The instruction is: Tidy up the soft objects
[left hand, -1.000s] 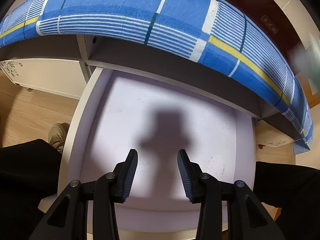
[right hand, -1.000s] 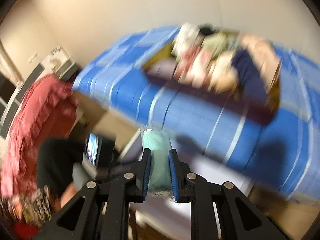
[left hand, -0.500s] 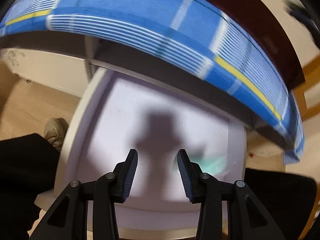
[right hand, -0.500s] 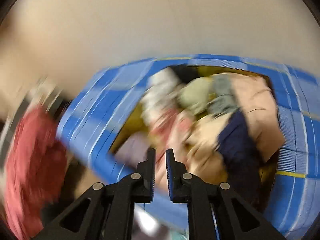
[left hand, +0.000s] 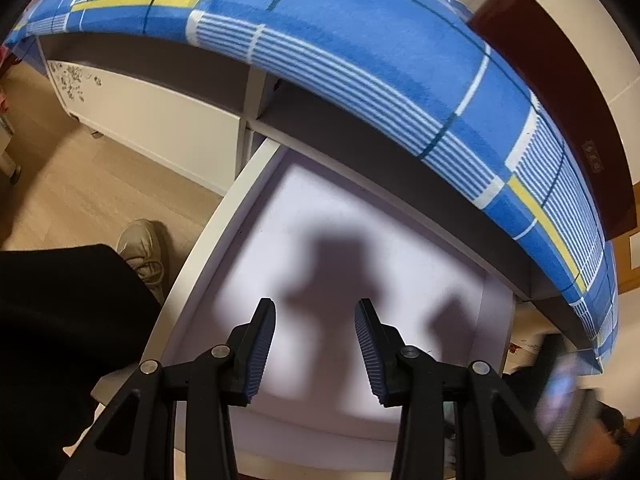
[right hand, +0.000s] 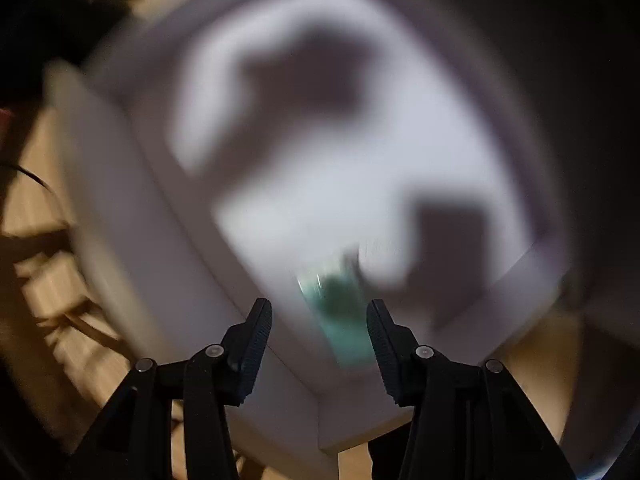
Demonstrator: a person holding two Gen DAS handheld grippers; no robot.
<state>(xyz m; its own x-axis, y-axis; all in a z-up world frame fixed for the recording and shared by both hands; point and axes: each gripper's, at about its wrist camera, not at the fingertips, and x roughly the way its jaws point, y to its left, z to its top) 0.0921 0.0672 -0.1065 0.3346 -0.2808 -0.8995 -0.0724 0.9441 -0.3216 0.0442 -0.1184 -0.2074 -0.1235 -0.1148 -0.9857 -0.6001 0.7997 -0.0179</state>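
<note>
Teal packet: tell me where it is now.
Right wrist view: the teal packet lies blurred in the white drawer, by its near corner, below the open right gripper.

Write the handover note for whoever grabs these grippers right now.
Left gripper: open, holding nothing, over the pulled-out drawer under the bed.
Right gripper: open, holding nothing, above the drawer's near corner; this view is blurred.
Teal packet: in the drawer near that corner, between the open fingers but not gripped.
Done: one packet is in the drawer.
Left: no other soft items show in either view, so look around for what remains before closing the drawer.
</note>
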